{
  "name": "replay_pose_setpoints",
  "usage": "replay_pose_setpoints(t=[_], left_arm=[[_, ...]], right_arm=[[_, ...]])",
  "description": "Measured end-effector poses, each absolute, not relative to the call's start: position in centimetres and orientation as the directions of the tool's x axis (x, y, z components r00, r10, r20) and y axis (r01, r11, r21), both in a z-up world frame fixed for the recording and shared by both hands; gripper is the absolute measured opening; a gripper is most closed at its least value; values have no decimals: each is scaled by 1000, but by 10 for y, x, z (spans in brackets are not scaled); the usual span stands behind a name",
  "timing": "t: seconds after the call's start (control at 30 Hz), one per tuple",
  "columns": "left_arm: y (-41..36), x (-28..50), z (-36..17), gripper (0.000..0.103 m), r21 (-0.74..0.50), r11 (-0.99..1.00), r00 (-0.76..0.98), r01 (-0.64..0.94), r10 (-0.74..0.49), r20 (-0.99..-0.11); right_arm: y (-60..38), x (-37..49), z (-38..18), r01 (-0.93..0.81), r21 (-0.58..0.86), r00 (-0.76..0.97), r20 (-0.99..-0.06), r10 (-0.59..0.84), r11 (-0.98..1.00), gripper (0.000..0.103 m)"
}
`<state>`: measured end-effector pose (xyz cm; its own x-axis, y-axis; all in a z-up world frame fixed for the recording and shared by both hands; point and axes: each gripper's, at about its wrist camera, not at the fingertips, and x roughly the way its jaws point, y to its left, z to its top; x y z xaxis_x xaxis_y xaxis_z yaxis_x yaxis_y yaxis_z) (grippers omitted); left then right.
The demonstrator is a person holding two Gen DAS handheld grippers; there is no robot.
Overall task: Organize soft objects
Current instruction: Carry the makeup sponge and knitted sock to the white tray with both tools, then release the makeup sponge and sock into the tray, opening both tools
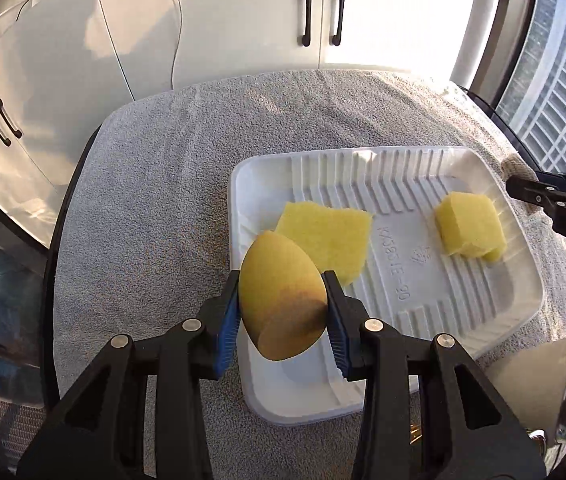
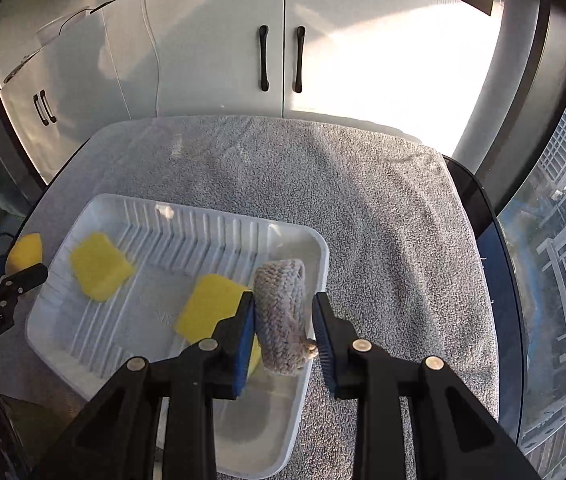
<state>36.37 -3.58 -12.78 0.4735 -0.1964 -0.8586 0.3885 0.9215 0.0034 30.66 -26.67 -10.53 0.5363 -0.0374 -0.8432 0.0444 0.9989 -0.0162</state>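
Two sponges (image 1: 325,236) already lie in the tray (image 1: 515,312); my left gripper (image 1: 283,312) clamps a third sponge (image 1: 281,292), my right gripper (image 2: 285,326) a roll (image 2: 281,312), both apparently still to be placed.

Dark round-edged table (image 2: 479,216), glossy rim showing at both sides. Grey terry towel (image 1: 171,184) spread over nearly whole top, lying flat w/ faint fold lines. White ribbed plastic tray (image 1: 363,164) sits directly on towel, skewed to table edge, nr the front.
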Motion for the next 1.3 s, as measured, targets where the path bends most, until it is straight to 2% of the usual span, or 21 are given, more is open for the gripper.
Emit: replay_pose_setpoints(t=[0.13, 0.47, 0.57, 0.63, 0.77, 0.97, 1.03, 1.07, 1.3], left_arm=[[-52, 365, -141, 36, 8, 902, 423, 432, -195, -885], [-59, 367, -167, 38, -78, 882, 298, 465, -238, -924], [-60, 367, -168, 43, -94, 881, 288, 464, -251, -924], [-60, 367, -167, 51, -103, 882, 287, 460, -258, -923], [-54, 368, -161, 51, -139, 885, 294, 443, -290, -911], [-50, 368, -154, 52, -139, 893, 311, 428, -290, -905], [-48, 367, -150, 52, -133, 897, 326, 421, -287, -901], [-47, 367, -148, 52, -132, 899, 334, 417, -287, -898], [-32, 363, -139, 52, -89, 925, 393, 370, -243, -887]], right_arm=[[-261, 329, -117, 1, 31, 507, -861, 26, 1000, 31], [-259, 362, -148, 25, 73, 441, -896, 54, 997, 30], [-260, 367, -152, 36, 81, 434, -899, 58, 996, 30], [-262, 369, -154, 44, 86, 430, -901, 59, 995, 30], [-264, 367, -153, 61, 98, 428, -902, 63, 993, 32], [-266, 358, -142, 65, 82, 446, -894, 45, 994, 47], [-270, 354, -137, 79, 91, 456, -889, 45, 993, 61], [-273, 352, -134, 86, 101, 464, -884, 50, 991, 63], [-290, 331, -121, 126, 78, 488, -873, 7, 989, 64]])
